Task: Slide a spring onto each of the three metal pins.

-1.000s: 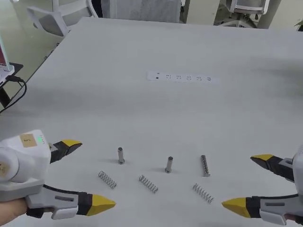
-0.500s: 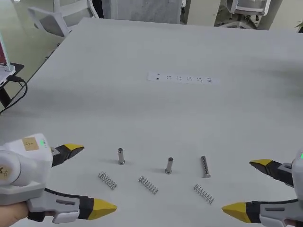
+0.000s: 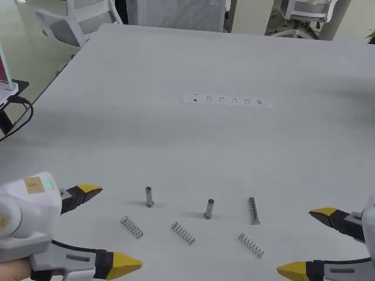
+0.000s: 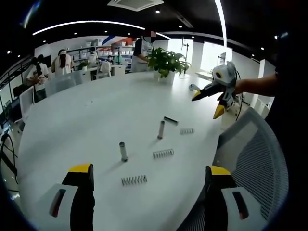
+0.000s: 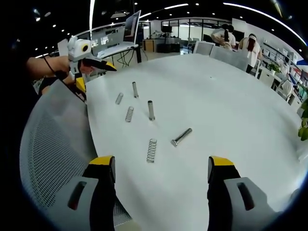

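Observation:
Two metal pins stand upright on the white table: a left pin [image 3: 149, 196] [image 4: 123, 151] [image 5: 134, 89] and a middle pin [image 3: 209, 208] [image 4: 161, 129] [image 5: 150, 110]. A third pin [image 3: 253, 210] [image 4: 170, 120] [image 5: 181, 136] lies flat to their right. In front of the pins lie three springs: left [image 3: 132, 227] [image 4: 134, 180] [image 5: 119, 98], middle [image 3: 183, 232] [image 4: 163, 153] [image 5: 129, 114] and right [image 3: 251, 245] [image 4: 186, 131] [image 5: 152, 150]. My left gripper [image 3: 106, 228] [image 4: 150, 175] is open at the near left, short of the left spring. My right gripper [image 3: 314, 241] [image 5: 160, 165] is open at the near right, beside the right spring. Both hold nothing.
A white power strip [image 3: 227, 99] lies flat mid-table, well beyond the pins. Office chairs [image 3: 55, 26] stand past the far edge. A black cable [image 3: 17, 114] hangs off the left side. The table's near edge runs just under both grippers.
Both grippers sit slightly lower and nearer to me in the head view, and the view has tilted a little. Pins and springs have not moved.

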Demonstrator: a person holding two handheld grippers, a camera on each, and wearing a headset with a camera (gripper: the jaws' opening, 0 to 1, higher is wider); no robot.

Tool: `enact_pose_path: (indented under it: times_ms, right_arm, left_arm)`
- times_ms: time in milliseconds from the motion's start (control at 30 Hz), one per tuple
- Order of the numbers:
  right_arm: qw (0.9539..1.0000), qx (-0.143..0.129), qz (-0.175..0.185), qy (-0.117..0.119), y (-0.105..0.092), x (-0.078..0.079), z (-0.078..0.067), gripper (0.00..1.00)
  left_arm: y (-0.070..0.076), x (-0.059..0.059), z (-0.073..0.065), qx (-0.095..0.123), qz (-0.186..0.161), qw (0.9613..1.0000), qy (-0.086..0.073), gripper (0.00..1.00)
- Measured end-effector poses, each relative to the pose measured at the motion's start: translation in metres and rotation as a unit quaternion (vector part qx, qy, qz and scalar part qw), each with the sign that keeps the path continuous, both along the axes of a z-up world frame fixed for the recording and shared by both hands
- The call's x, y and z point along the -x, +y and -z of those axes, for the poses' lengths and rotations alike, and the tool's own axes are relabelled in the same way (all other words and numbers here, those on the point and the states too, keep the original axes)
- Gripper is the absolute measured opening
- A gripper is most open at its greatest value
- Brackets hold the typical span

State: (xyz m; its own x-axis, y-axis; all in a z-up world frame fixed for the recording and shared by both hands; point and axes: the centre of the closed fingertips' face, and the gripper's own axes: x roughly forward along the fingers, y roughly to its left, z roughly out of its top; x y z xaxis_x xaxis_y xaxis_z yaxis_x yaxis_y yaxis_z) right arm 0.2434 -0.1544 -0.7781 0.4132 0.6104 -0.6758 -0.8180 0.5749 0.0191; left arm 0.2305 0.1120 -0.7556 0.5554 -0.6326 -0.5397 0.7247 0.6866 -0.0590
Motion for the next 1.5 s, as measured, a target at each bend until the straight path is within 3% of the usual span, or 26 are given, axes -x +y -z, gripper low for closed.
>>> enact_pose_path:
  times_ms: [133, 267, 500, 767, 833, 1033, 1267, 1300, 1500]
  right_arm:
    - [1.0000, 0.000, 0.002, 0.001, -0.001, -0.002, -0.001, 0.78]
    - [0.9999, -0.005, 0.010, 0.004, -0.002, -0.008, -0.001, 0.79]
    - [0.9997, -0.010, 0.015, 0.017, 0.004, -0.012, -0.002, 0.77]
    - [0.9992, -0.012, 0.015, 0.035, 0.010, -0.020, 0.000, 0.68]
    - [0.9971, -0.008, 0.041, 0.063, 0.008, -0.022, 0.005, 0.65]
    - [0.9961, -0.007, 0.055, 0.069, 0.013, -0.034, 0.006, 0.54]
    - [0.9964, 0.003, 0.045, 0.071, 0.021, -0.045, 0.007, 0.50]
    - [0.9954, 0.010, 0.050, 0.081, 0.021, -0.046, 0.010, 0.49]
    - [0.9944, 0.014, 0.059, 0.086, 0.027, -0.064, 0.015, 0.44]
  left_arm:
    - [0.000, -0.001, -0.001, 0.003, 0.000, 1.0000, 0.000, 0.93]
    - [-0.002, -0.003, -0.005, 0.022, -0.004, 0.9998, -0.001, 0.93]
    - [-0.002, -0.002, -0.004, 0.027, -0.007, 0.9996, 0.003, 0.92]
    - [0.002, 0.000, -0.001, 0.021, -0.007, 0.9997, 0.007, 0.92]
    - [0.003, -0.001, -0.001, 0.021, -0.010, 0.9997, 0.005, 0.92]
    - [0.003, -0.001, -0.002, 0.022, -0.012, 0.9997, 0.002, 0.91]
    - [0.003, 0.000, -0.001, 0.023, -0.013, 0.9996, 0.004, 0.91]
    - [0.003, 0.000, -0.001, 0.023, -0.013, 0.9996, 0.004, 0.91]
    - [0.002, 0.000, -0.002, 0.026, -0.014, 0.9996, 0.002, 0.90]
